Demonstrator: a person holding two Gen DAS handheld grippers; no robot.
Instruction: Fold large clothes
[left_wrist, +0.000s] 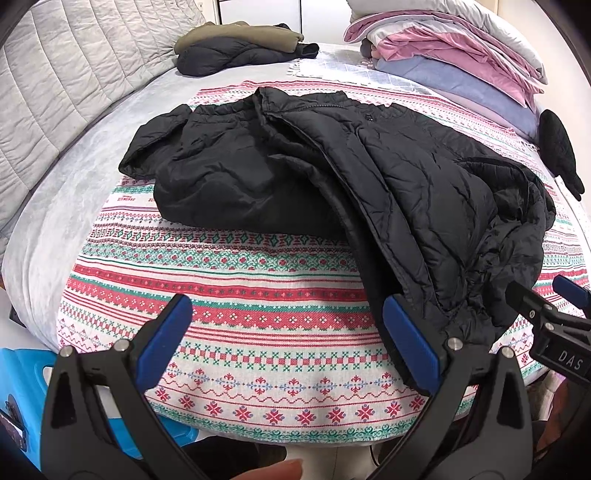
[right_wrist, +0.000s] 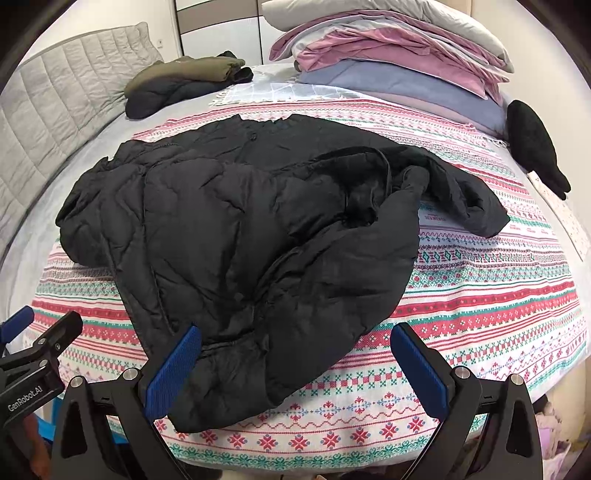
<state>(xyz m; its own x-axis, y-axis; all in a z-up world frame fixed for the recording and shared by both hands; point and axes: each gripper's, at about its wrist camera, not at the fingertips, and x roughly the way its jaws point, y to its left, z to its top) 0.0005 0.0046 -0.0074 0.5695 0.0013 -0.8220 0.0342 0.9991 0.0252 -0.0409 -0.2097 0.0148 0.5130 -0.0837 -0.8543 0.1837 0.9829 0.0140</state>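
Observation:
A black quilted puffer jacket (left_wrist: 351, 177) lies crumpled on a patterned red, green and white blanket (left_wrist: 240, 288) on the bed. It also shows in the right wrist view (right_wrist: 240, 229), with one sleeve stretched to the right. My left gripper (left_wrist: 291, 332) is open and empty, just short of the jacket's near hem; its right finger (left_wrist: 410, 343) is beside the hem. My right gripper (right_wrist: 295, 365) is open, with the jacket's near hem lying between its blue pads (right_wrist: 173, 369). The other gripper shows at the edge of each view (left_wrist: 546, 325) (right_wrist: 33, 350).
Folded olive and black garments (left_wrist: 240, 44) lie at the back of the bed. A pile of pink, blue and grey bedding (left_wrist: 454, 51) is at the back right, with a black item (left_wrist: 561, 151) beside it. A quilted grey headboard (left_wrist: 62, 77) is on the left. A blue box (left_wrist: 33, 376) stands below.

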